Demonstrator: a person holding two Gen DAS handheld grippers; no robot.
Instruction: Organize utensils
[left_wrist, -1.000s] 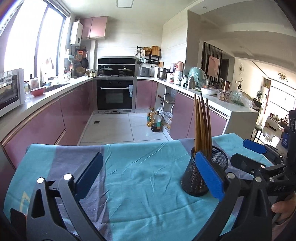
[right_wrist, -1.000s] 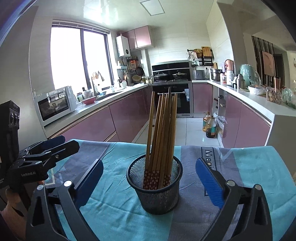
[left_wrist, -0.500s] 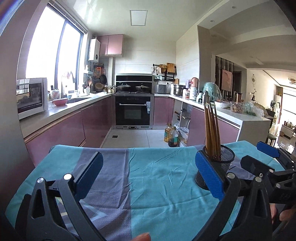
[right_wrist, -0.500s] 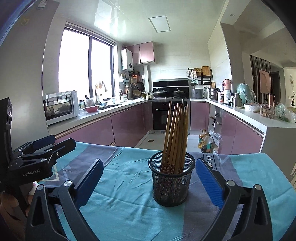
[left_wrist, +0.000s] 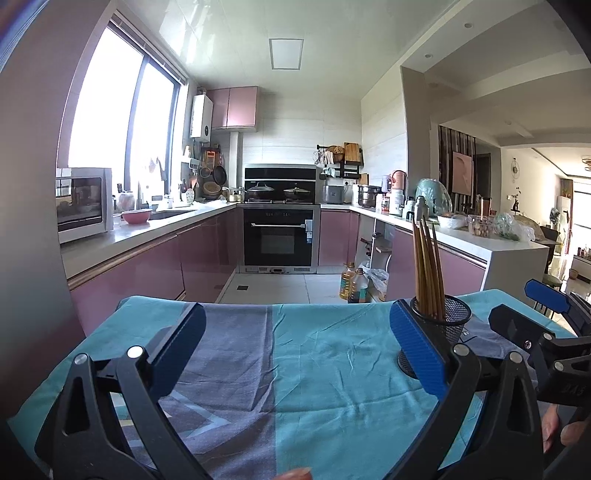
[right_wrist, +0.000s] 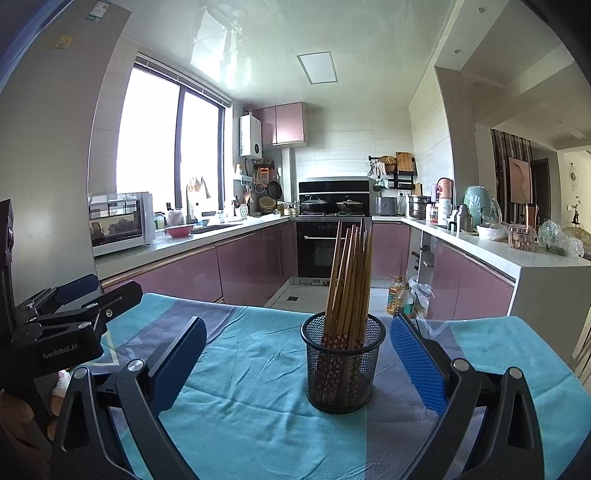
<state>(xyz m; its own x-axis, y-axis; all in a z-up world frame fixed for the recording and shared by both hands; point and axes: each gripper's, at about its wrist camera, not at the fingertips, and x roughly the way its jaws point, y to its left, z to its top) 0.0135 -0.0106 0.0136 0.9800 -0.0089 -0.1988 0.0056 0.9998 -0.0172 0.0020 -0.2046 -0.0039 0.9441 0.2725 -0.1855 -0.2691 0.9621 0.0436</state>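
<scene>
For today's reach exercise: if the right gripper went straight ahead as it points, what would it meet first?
Probably the mesh cup of chopsticks, centred between the right gripper's open jaws.

— What fills the lower half of the frame?
— A teal and grey tablecloth (right_wrist: 258, 369), creased all over.
— And behind it?
— A kitchen with pink cabinets (left_wrist: 155, 269). A black built-in oven (left_wrist: 277, 236) sits at the centre, two lidded pots (left_wrist: 280, 192) on the hob above it.
— The left side?
— A white microwave (right_wrist: 118, 223) on the counter under a bright window (right_wrist: 166, 147), a pink bowl (right_wrist: 179, 230) just beside it.
— Anything on the floor?
— Oil bottles (left_wrist: 352, 282), right of centre, near the counter's end. A white water heater (right_wrist: 250, 137) hangs upper centre.
</scene>
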